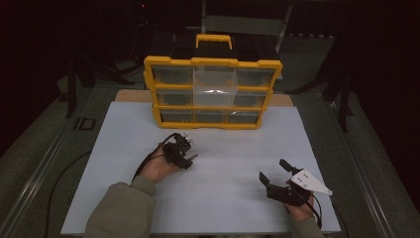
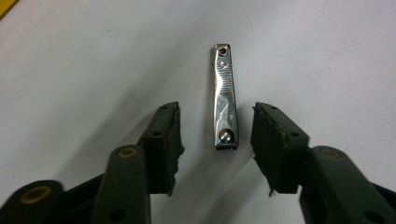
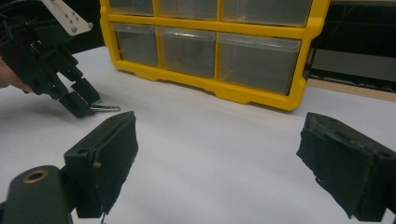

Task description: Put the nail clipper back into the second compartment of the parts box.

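A white bench [image 1: 223, 173] fills the middle of the high view. At its far edge, upper centre of the frame, stands a yellow drawer organizer [image 1: 213, 91] with clear compartments. Left of centre a small metal nail clipper [image 2: 225, 98] lies flat on the white surface.

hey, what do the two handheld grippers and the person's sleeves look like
Both grippers are black with two blocky jaws faced in rough dark pads. The left gripper trails a black cable. The right gripper carries a pale grey three-cornered plate with small holes. Brass-coloured pivot rings mark the jaw arms. The sleeves are olive-grey.
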